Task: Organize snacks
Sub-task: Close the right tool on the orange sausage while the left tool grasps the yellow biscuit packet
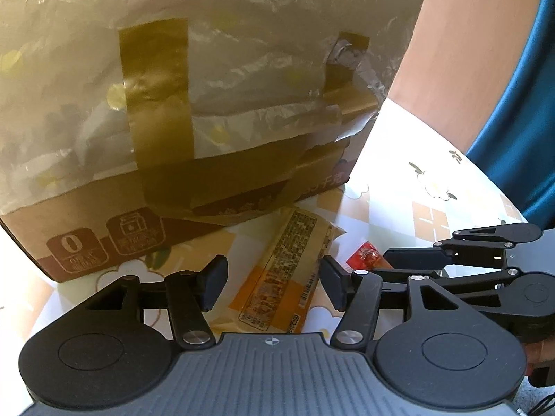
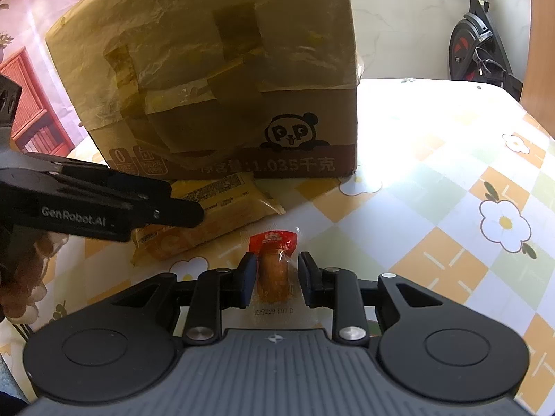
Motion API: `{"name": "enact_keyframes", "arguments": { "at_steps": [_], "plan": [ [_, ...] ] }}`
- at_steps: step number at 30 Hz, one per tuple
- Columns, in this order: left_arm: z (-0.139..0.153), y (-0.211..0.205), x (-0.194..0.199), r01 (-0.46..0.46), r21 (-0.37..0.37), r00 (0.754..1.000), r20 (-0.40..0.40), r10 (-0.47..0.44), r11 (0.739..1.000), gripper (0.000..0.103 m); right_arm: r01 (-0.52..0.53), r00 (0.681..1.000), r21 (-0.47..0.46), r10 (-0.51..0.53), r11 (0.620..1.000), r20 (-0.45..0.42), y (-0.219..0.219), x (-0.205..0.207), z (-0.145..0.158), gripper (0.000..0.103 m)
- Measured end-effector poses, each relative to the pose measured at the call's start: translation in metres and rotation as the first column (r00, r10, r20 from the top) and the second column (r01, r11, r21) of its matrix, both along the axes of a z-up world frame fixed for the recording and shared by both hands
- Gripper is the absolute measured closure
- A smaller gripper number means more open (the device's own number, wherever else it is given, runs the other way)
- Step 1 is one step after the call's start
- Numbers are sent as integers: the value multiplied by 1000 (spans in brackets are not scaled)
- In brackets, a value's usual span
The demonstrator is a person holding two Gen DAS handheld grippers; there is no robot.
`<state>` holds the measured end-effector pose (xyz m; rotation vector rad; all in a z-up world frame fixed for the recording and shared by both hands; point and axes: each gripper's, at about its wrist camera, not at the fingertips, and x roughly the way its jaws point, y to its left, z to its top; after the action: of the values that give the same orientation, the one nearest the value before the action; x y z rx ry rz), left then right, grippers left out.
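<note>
A yellow snack packet (image 1: 277, 270) lies flat on the flowered tablecloth, just in front of a taped cardboard box (image 1: 173, 104). My left gripper (image 1: 274, 284) hangs over the packet, open, one finger on each side and neither pad pressing it. The same packet (image 2: 215, 215) shows in the right wrist view, with the left gripper's fingers (image 2: 166, 208) across it. A small red-topped sausage packet (image 2: 275, 270) sits between the pads of my right gripper (image 2: 275, 279), which is shut on its clear wrapper. The red packet (image 1: 364, 256) also shows beside the right gripper's fingers (image 1: 416, 260).
The cardboard box (image 2: 225, 86), covered in plastic film and brown tape with a panda print, stands close ahead on the table (image 2: 433, 190). An exercise bike (image 2: 478, 41) is beyond the table's far edge. A blue cloth (image 1: 520, 104) hangs at the right.
</note>
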<state>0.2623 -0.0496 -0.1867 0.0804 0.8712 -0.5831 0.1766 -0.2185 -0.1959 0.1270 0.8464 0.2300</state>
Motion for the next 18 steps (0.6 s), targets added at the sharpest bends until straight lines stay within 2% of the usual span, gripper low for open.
{"name": "enact_keyframes", "arguments": {
  "at_steps": [4, 8, 11, 14, 16, 18],
  "plan": [
    [-4, -2, -1, -1, -7, 1000, -14, 0, 1000, 41, 2, 1000, 3, -2, 1000, 1, 1, -1, 0, 74],
    [-10, -12, -4, 17, 39, 1000, -8, -17, 999, 41, 4, 1000, 3, -4, 1000, 2, 1, -1, -1, 74],
    [-13, -15, -6, 10, 55, 1000, 8, -10, 998, 51, 4, 1000, 3, -4, 1000, 2, 1, -1, -1, 74],
    [-13, -12, -9, 6, 31, 1000, 19, -7, 999, 53, 3, 1000, 4, -3, 1000, 2, 1, -1, -1, 74],
    [-12, -10, -14, -17, 43, 999, 41, 15, 999, 53, 4, 1000, 7, -4, 1000, 4, 1, -2, -1, 74],
    [-9, -4, -19, -51, 24, 998, 37, 50, 998, 54, 11, 1000, 22, -11, 1000, 6, -1, -3, -2, 74]
  ]
}}
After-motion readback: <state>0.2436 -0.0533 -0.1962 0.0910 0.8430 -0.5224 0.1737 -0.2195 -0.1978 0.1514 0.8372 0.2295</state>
